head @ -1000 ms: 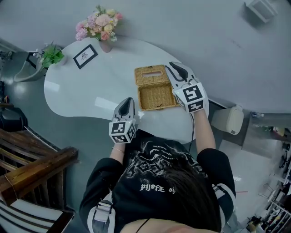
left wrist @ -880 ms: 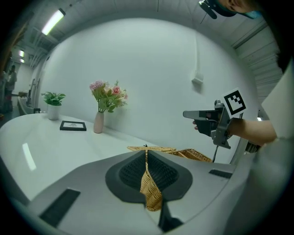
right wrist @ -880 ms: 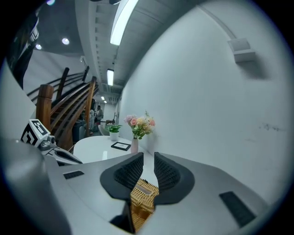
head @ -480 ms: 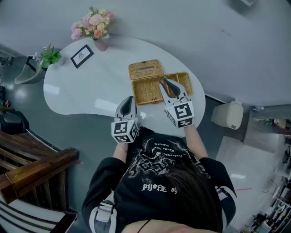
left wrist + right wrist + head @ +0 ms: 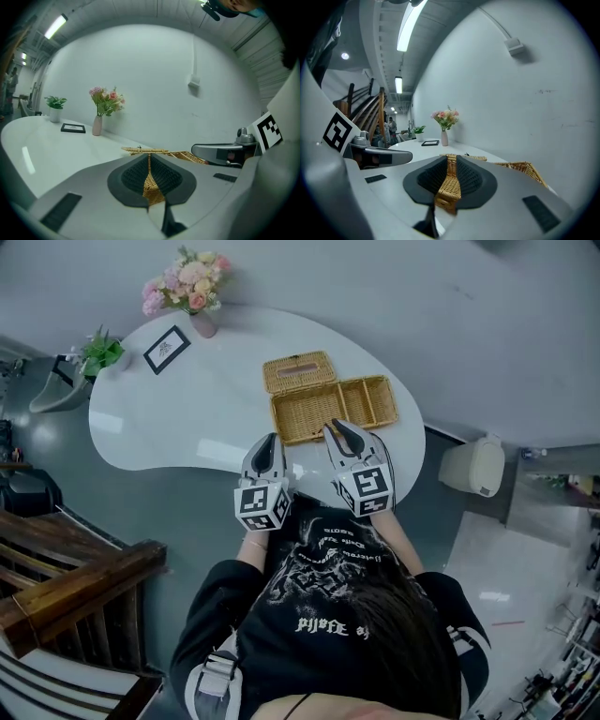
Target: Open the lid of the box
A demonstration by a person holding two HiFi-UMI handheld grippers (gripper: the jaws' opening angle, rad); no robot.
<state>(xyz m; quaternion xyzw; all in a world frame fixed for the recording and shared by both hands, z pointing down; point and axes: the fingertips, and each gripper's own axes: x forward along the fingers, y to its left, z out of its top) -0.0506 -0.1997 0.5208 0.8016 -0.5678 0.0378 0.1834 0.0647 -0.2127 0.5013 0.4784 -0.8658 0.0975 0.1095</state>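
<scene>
Looking down on a white, bean-shaped surface (image 5: 187, 418) with a wicker box (image 5: 309, 416) sitting toward its right end, close to the far edge. Showing the box already open: a slotted lid (image 5: 298, 371) lying flat on the far side of the box body and touching it, and a second wicker panel (image 5: 370, 401) spread flat against the body's right side, reaching toward the right edge of the surface. Exposing the woven inside of the body.

Hovering at the near edge of the surface, just left of the box's near left corner: the left gripper (image 5: 270, 439), pointing toward the far edge. Pressing its fingers (image 5: 129, 176) almost together, leaving only a thin slit and gripping nothing. Showing a strip of wicker through that slit, beyond the tips.

Hovering just beside it to the right, also at the near edge: the right gripper (image 5: 336, 426). Appearing in the head view to overlap the box's near wall with its tips, without allowing any call on touching or apart. Holding its fingers (image 5: 476, 180) the same way, nearly closed on a narrow gap, with the box's wall seen through it and nothing clamped.

Standing at the left end of the surface: a vase of pink flowers (image 5: 187, 287) by the far edge, a small black picture frame (image 5: 166, 348) just beside it, and a potted plant (image 5: 101, 352) at the left edge. Sitting on the floor off the right end: a pale bin (image 5: 473, 488). Filling the bottom of the head view: a person's black printed shirt (image 5: 328, 606).
</scene>
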